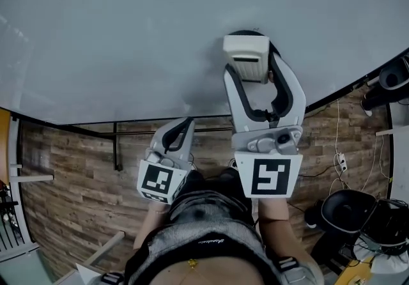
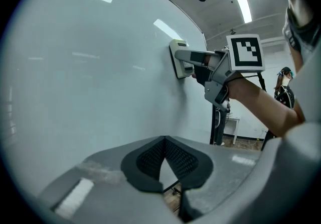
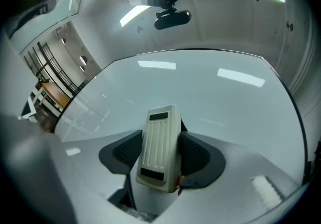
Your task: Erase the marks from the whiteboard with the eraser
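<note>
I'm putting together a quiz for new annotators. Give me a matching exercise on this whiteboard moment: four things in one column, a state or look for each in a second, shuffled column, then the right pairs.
Column 1
1. eraser
2. left gripper
3. whiteboard
4. floor

Column 2
A. wood-plank pattern
B. clamped by the right gripper, flat against the whiteboard
C. shut, holding nothing
D. pale, glossy surface, standing upright

Pairs: 1-B; 2-C; 3-D; 4-A
</note>
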`<state>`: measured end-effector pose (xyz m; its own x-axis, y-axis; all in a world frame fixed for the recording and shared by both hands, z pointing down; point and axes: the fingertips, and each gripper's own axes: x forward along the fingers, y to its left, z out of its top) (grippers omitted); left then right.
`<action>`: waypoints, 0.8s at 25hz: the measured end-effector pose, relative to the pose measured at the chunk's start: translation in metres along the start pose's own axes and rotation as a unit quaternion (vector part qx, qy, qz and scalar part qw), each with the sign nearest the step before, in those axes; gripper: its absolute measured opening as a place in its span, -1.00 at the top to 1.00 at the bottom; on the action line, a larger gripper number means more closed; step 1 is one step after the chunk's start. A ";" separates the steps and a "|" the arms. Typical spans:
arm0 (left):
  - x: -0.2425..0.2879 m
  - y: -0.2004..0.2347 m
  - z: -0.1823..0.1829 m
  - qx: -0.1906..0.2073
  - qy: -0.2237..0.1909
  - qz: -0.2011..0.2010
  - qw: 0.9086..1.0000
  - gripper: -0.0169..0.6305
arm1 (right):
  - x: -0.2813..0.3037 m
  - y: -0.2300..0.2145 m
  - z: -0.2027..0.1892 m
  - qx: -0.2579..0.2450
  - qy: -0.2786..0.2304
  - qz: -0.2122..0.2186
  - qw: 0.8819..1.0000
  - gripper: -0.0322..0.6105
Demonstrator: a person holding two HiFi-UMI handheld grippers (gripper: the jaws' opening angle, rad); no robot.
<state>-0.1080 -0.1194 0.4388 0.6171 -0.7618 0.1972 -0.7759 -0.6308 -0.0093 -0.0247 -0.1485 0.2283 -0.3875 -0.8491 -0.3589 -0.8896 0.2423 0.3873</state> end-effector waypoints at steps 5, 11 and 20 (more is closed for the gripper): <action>-0.029 0.024 -0.005 -0.015 0.001 0.029 0.999 0.95 | 0.025 0.076 0.015 -0.025 -0.011 0.048 0.998 0.14; -0.064 0.060 -0.023 -0.030 0.001 0.061 0.998 0.95 | 0.050 0.143 0.027 -0.096 -0.024 0.076 0.992 0.13; -0.047 0.043 -0.015 -0.023 0.001 0.052 0.998 0.95 | 0.030 0.086 0.027 -0.048 -0.031 0.055 0.997 0.13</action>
<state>-0.1721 -0.1087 0.4436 0.5320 -0.8231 0.1988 -0.8414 -0.5403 0.0143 -0.1192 -0.1405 0.2283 -0.4979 -0.7886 -0.3608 -0.8148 0.2830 0.5060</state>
